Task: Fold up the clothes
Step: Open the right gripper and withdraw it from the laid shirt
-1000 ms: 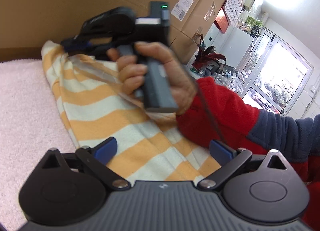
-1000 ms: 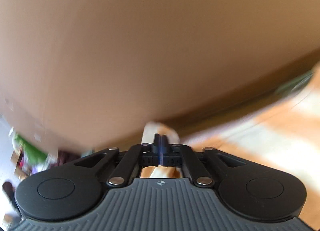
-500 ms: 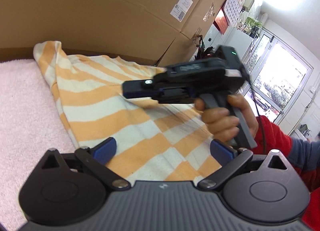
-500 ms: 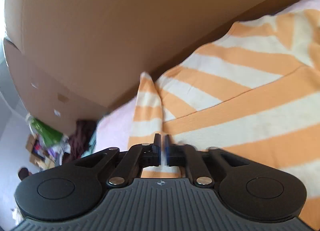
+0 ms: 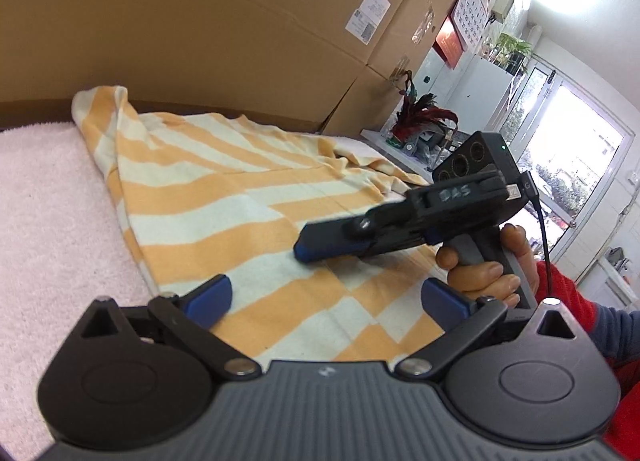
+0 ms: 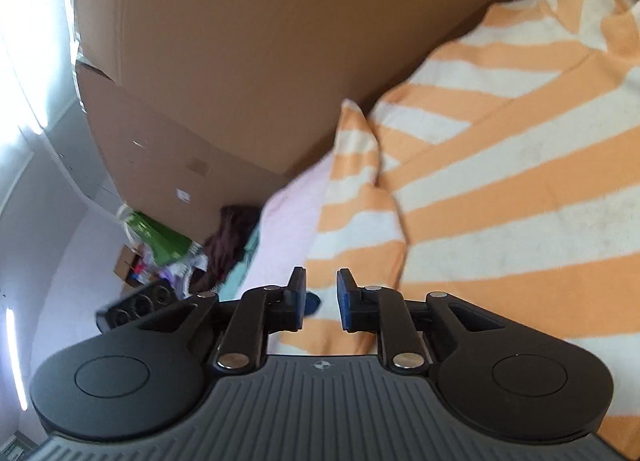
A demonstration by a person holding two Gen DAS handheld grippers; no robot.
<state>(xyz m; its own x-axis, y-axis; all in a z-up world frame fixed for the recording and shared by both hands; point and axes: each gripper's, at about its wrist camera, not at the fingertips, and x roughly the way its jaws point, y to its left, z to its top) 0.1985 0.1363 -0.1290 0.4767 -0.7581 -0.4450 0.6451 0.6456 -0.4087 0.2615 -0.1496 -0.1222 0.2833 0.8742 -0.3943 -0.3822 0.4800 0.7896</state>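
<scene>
Orange-and-cream striped garment (image 5: 224,197) spread flat on pink towel (image 5: 48,213), far edge against cardboard boxes (image 5: 224,17); one corner bunched up at far left by the box wall.

Change over the last second: right gripper (image 6: 321,297) shut on a fold of the garment up near the boxes a second ago, still shut half a second ago, now parted by a narrow gap and gripping nothing. Cloth released, then. In the left wrist view the same tool (image 5: 332,239) now sits low over mid-garment, drawn back toward the person's right hand (image 5: 484,273). Garment lying flatter and wider than a second ago, with a diagonal crease across the stripes.

Meaning for task (judgement only): one fold or spread just laid down and let go; further folds likely needed, since the piece looks broad rather than compact.

Left gripper (image 5: 326,299): fingers wide apart, near hem between them but not pinched. Not moved across the three left views. Possibly poised for the near edge.

Hidden or unclear:
- Near hem cut off by the left gripper body.
- Right side of garment rumpled behind the right gripper; layering there not readable.
- Sleeve versus body panel at the folded flap (image 6: 360,189) not distinguishable (motion blur in right view).
- Contact between right fingertips and cloth: cannot tell, touching or just above.
</scene>
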